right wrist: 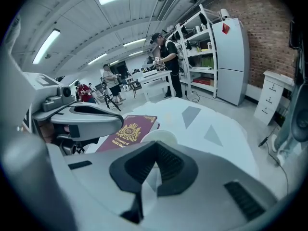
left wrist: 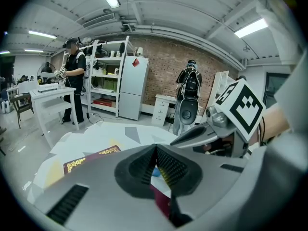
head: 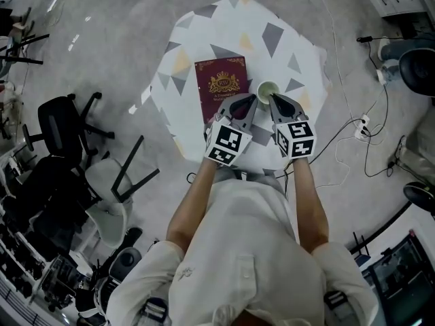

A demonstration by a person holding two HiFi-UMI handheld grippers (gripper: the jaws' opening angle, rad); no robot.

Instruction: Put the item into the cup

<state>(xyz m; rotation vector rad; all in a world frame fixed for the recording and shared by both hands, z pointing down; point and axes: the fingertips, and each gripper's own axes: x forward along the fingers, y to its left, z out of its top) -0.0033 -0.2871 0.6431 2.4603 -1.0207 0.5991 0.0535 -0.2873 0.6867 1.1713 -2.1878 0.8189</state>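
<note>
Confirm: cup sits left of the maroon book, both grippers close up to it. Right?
No. The head view shows the cup right of the maroon book, not left. The left gripper and right gripper are both close up to it.

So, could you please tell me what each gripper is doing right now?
Left gripper: closed on a small light-blue item.
Right gripper: closed, empty.

The cup (head: 268, 89) stands just beside the right edge of the maroon book (head: 219, 80), leaving hardly a lane between them. The left gripper (head: 253, 100) and right gripper (head: 274, 98) crowd the cup's near side, close together. The counter (head: 299, 53) lies bare beyond the cup, to its right, and left of the book.
</note>
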